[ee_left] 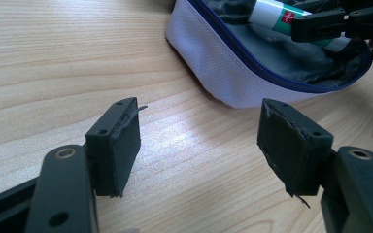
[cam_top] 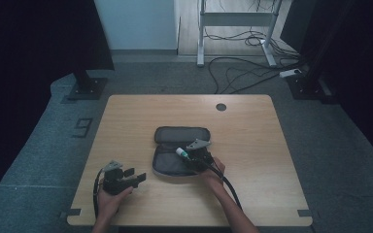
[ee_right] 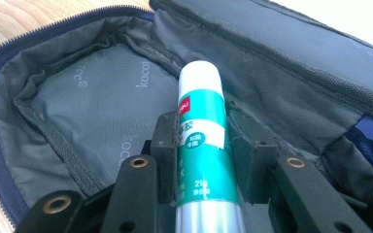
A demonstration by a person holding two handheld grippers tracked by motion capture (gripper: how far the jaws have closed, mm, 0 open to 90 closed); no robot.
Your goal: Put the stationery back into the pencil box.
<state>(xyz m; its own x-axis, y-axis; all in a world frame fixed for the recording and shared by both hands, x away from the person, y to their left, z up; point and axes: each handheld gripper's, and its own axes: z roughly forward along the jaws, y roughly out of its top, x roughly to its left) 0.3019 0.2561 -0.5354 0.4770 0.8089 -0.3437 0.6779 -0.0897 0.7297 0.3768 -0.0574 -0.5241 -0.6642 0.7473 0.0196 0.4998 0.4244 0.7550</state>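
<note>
Wooden table (cam_top: 252, 145) seen from above, with an unzipped pencil case (cam_top: 172, 150) lying open near its middle, lid flap folded back toward 12 o'clock. Grey lining and blue zipper edge visible inside the case. Right gripper (cam_top: 190, 156) reaching in from 5 o'clock, jaws clamped on a glue stick (ee_right: 201, 145) with a green and white label, white cap pointing toward 10 o'clock in the high view and hanging over the open compartment. Whether the stick touches the lining: cannot tell. Left gripper (cam_top: 137, 175) at 8 o'clock of the case, just beside it, low over bare wood, jaws spread wide with nothing between them. Left hand (cam_top: 111, 196) wrapped around its body.
</note>
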